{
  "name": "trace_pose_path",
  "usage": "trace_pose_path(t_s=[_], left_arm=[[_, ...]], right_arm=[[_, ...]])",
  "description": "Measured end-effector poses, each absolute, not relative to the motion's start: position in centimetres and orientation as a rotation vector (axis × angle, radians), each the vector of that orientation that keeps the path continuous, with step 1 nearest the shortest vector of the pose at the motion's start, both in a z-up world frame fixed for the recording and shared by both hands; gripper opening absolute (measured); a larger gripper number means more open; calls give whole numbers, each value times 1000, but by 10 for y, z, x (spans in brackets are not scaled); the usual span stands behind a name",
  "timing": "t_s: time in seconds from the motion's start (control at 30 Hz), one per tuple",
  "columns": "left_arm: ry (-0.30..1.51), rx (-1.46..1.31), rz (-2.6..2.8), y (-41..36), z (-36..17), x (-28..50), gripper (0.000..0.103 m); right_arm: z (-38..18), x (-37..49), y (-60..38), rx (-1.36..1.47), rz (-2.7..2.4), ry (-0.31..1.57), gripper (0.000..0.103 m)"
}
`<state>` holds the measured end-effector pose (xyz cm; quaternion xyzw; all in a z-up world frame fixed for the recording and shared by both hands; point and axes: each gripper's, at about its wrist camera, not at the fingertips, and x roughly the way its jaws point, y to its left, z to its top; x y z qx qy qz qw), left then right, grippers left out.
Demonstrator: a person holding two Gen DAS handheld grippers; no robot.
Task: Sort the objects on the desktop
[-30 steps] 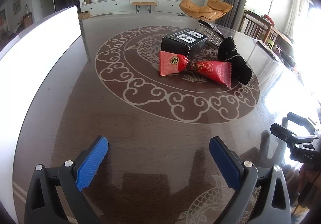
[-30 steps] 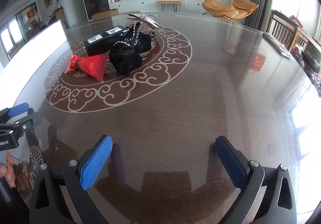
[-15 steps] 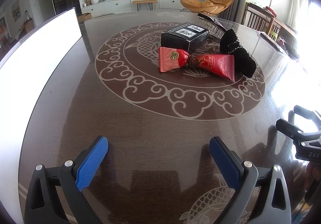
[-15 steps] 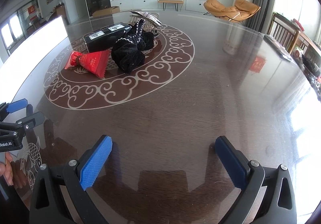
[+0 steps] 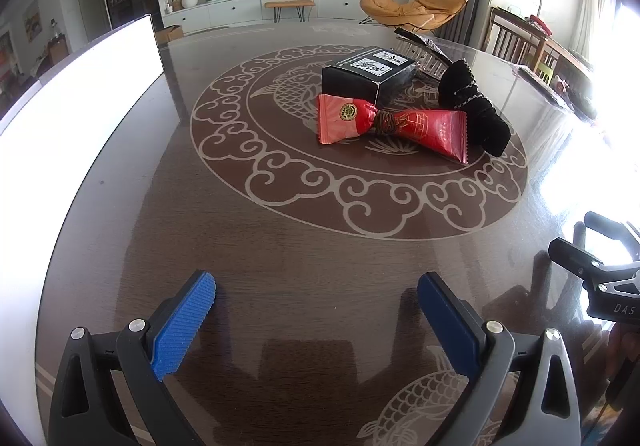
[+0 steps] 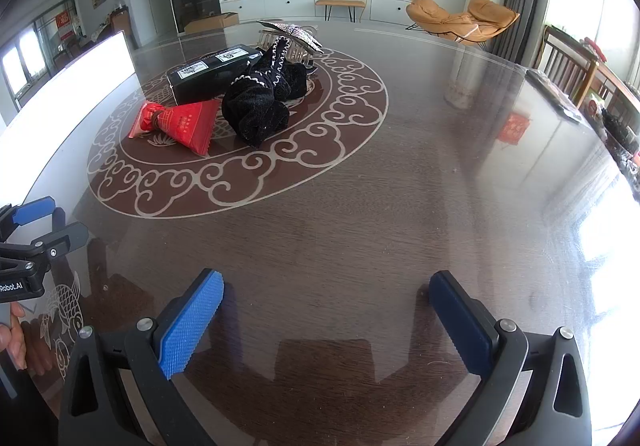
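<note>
Left wrist view gives me my left tool (image 5: 316,300) spread wide and empty over the table (image 5: 280,246), with "DAS" legible on the right tool's body at the edge. My right tool (image 6: 326,296) gapes empty too; its view reads "Robot.AI" on the left tool's body. A black box (image 5: 366,76) with white labels I cannot read, a red packet (image 5: 390,124) and black fabric (image 6: 260,102) cluster on the central medallion; a clip-like object (image 6: 290,34) shows best from the right.

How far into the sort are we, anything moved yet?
Nothing looks sorted: the red foil snack packet, black cardboard box, black knitted cloth and silver hair claw sit clustered on the table's medallion. Nothing in hand: left gripper and right gripper are open, short of the pile. All four remain.
</note>
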<state>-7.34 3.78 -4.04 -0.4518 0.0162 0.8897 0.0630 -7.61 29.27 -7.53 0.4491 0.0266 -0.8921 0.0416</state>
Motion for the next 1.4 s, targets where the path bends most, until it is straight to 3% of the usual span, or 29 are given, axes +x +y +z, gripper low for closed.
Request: trace_pose_path(t_s=[1.4], left_arm=[[7,-1366,2716,33,-40,-73,103]], right_arm=[[-75,-76,293,1375,-2730,82,103]])
